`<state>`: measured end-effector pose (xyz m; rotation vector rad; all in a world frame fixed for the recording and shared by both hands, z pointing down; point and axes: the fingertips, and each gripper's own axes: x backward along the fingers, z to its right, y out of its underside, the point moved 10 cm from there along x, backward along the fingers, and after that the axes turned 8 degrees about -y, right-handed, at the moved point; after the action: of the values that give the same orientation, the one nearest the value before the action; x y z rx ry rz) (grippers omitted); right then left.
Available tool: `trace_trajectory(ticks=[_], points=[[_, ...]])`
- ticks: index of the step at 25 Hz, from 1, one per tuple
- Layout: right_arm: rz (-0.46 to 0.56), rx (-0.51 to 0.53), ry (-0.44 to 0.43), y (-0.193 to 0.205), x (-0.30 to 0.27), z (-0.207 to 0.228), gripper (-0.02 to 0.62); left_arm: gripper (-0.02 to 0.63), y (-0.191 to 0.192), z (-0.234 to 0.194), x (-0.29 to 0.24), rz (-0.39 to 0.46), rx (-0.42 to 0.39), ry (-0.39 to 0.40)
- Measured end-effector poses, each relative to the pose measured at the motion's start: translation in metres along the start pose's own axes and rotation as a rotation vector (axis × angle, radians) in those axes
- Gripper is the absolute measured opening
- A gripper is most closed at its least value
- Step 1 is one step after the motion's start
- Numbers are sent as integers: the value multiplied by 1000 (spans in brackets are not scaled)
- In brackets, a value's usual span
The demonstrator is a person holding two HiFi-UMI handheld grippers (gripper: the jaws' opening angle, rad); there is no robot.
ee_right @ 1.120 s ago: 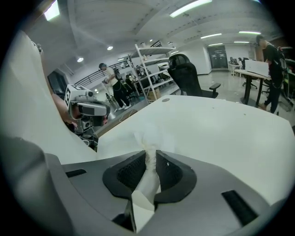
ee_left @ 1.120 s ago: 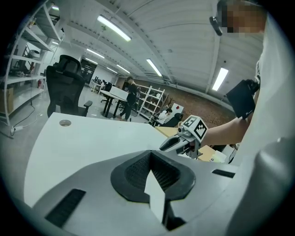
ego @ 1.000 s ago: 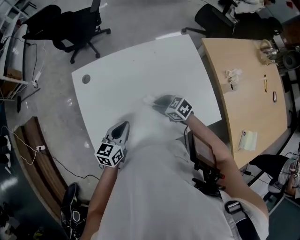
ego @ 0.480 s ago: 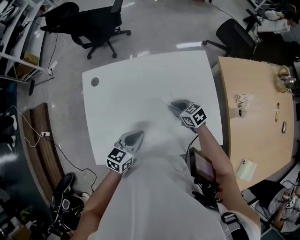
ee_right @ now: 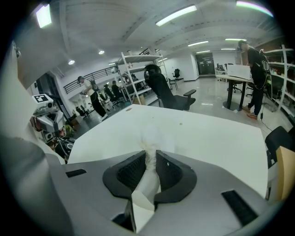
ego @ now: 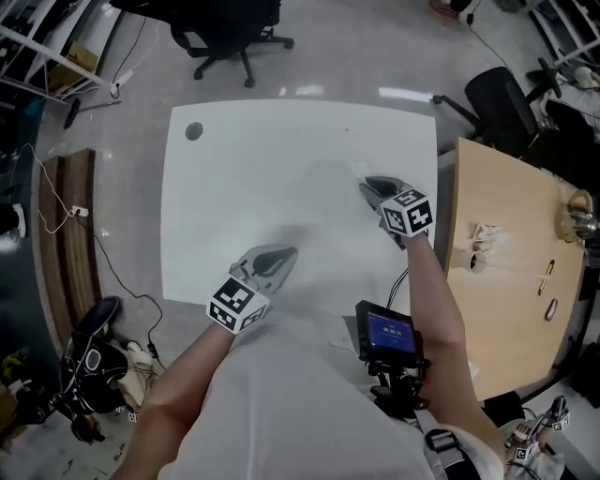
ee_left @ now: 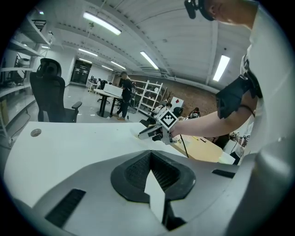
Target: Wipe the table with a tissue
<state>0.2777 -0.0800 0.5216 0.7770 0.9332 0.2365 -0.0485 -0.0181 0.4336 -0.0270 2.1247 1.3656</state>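
Left tongs [ego: 281, 255] lie pressed together, empty, at the table's [ego: 244, 178] near edge, forearm reaching forward as it was a second ago. Right tongs [ego: 368, 184], arm stretched out, have slid nearer the table's right edge. They pinch the tissue [ee_right: 149, 134], which bunches past their tips onto the table.

- The table [ego: 281, 159] sat mid-frame, with a chair [ego: 230, 28] above it and a desk [ego: 506, 272] at right.
- The right gripper [ego: 371, 186] stood over its right part, the left gripper [ego: 279, 255] at its lower edge.
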Motion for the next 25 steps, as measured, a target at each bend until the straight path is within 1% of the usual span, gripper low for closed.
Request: trace_trajectory(ticks=[4,9,12,15,18,25], points=[[-29,24,27,-13,-15,22,71,5,-4,-2,13,28,34,-45],[-17,-9,93,-31,-30,57,71,5,14,-13,29,16,115,-139],[-44,-3,120,-50,-39,80,71,5,25,-19,32,5,166,-177],[-67,-1,132,-72,-52,97,71,6,31,-24,34,-3,200,-192],[-100,4,125,-86,-67,107,71,5,30,-27,32,-6,213,-194],[-159,23,134,-95,-80,108,69,5,29,-31,28,-12,220,-183]])
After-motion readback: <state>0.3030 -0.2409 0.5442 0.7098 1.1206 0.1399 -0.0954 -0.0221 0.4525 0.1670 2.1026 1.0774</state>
